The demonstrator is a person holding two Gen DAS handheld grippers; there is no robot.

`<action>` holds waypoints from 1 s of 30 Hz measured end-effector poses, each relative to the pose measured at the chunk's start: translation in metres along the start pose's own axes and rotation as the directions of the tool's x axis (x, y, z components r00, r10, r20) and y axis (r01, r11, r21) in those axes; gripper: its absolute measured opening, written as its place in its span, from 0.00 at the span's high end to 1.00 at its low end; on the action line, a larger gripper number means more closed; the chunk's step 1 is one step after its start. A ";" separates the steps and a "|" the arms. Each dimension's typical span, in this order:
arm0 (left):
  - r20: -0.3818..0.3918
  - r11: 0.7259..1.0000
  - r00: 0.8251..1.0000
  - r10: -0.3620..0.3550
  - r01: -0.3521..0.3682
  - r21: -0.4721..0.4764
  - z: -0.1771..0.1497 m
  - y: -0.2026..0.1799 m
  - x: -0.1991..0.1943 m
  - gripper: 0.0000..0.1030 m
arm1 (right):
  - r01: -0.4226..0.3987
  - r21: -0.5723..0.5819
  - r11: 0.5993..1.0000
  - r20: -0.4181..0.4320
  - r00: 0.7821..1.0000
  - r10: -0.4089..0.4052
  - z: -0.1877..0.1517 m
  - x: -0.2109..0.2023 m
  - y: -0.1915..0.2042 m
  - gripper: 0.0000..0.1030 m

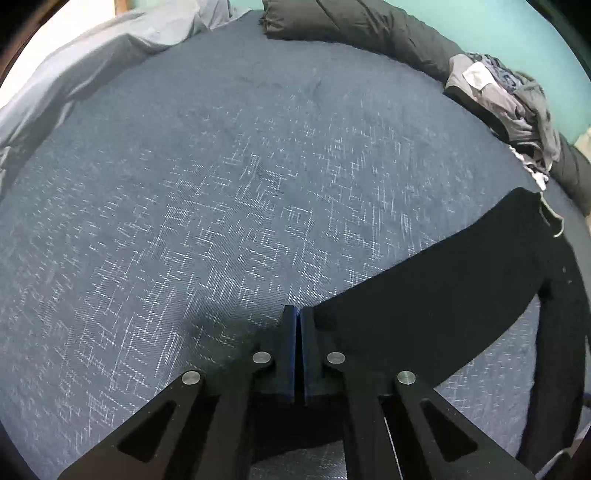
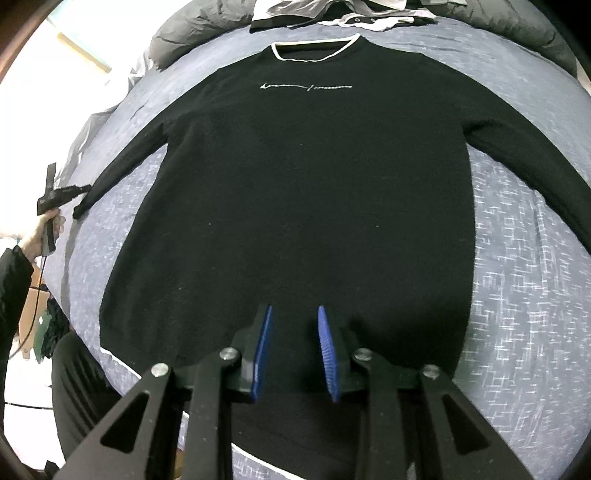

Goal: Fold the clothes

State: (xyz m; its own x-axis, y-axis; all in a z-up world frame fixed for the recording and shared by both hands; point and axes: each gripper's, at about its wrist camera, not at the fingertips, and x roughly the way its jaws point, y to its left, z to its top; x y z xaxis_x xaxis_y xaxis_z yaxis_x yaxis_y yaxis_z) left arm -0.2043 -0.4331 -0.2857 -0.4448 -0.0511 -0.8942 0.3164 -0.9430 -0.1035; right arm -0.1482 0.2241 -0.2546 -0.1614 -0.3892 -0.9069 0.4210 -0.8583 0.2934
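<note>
Black knit, a sweater (image 2: 295, 192) lies flat and face up on the blue patterned bedspread (image 2: 517, 295), its white-trimmed collar (image 2: 314, 51) at the far end and both sleeves spread outward. Past the collar a loose heap of grey and white clothes (image 2: 332, 11) rests on a dark quilted duvet (image 2: 177, 37) that runs along the far edge of the bed. The right gripper (image 2: 294, 325) hovers over the sweater's near hem, its blue-padded jaws parted with a clear gap and nothing between them. At the tip of the sweater's left sleeve, the left gripper (image 2: 79, 190) is held by a hand (image 2: 40, 232) in a dark sleeve. From the left wrist view, the left gripper (image 1: 298, 314) has its jaws pressed together with only a thin slit between them, right at the cuff of the sleeve (image 1: 443, 291); whether they pinch the cloth cannot be told. No container shows on the bed; pale grey bedding (image 1: 74, 85) lies bunched beyond the sleeve.
</note>
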 end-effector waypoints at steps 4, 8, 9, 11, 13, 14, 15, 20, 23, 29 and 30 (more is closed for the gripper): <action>0.032 0.994 0.999 0.022 -0.019 -0.104 -0.002 0.002 -0.017 0.95 | -0.004 0.008 1.000 0.002 1.000 0.004 -0.001 0.002 -0.006 0.75; 0.044 0.998 0.998 -0.052 0.053 -0.015 -0.010 -0.041 -0.030 0.95 | -0.021 0.024 0.999 0.014 1.000 0.021 0.001 0.006 -0.011 0.75; 0.037 0.996 0.996 -0.085 0.084 0.021 -0.009 -0.063 -0.028 0.95 | -0.027 0.029 0.999 0.019 0.999 0.026 0.002 0.006 -0.012 0.75; 0.019 0.985 0.989 -0.149 0.146 0.093 -0.007 -0.105 -0.025 0.95 | -0.036 0.036 0.999 0.029 0.999 0.035 0.003 0.005 -0.013 0.75; -0.003 0.964 0.978 -0.211 0.208 0.162 -0.005 -0.148 -0.021 0.95 | -0.040 0.037 0.999 0.039 0.998 0.039 0.004 0.003 -0.016 0.75; -0.015 0.951 0.971 -0.240 0.238 0.196 -0.004 -0.169 -0.019 0.95 | -0.043 0.041 0.998 0.045 0.998 0.042 0.004 0.001 -0.019 0.75; -0.022 0.945 0.968 -0.250 0.249 0.210 0.001 -0.185 -0.013 0.95 | -0.048 0.048 0.998 0.052 0.998 0.045 0.004 -0.001 -0.023 0.75; -0.058 0.916 0.954 -0.295 0.299 0.266 0.025 -0.249 0.019 0.95 | -0.066 0.079 0.995 0.081 0.995 0.059 0.003 -0.009 -0.041 0.75; -0.068 0.912 0.946 -0.316 0.323 0.251 0.030 -0.257 0.034 0.95 | -0.082 0.085 0.993 0.088 0.993 0.074 0.002 -0.010 -0.051 0.75; -0.070 0.911 0.948 -0.310 0.318 0.264 0.025 -0.271 0.048 0.95 | -0.108 0.132 0.985 0.092 0.991 0.097 0.001 -0.005 -0.072 0.75; -0.071 0.911 0.949 -0.308 0.316 0.267 0.024 -0.273 0.050 0.95 | -0.113 0.140 0.984 0.093 0.991 0.101 0.001 -0.004 -0.074 0.75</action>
State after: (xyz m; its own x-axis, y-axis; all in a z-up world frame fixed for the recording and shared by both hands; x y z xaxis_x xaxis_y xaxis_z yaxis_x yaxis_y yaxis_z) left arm -0.3326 -0.1863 -0.2914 -0.4603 0.2655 -0.8472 -0.0757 -0.9625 -0.2605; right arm -0.1794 0.2888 -0.2723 -0.2004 -0.5032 -0.8406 0.3079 -0.8469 0.4335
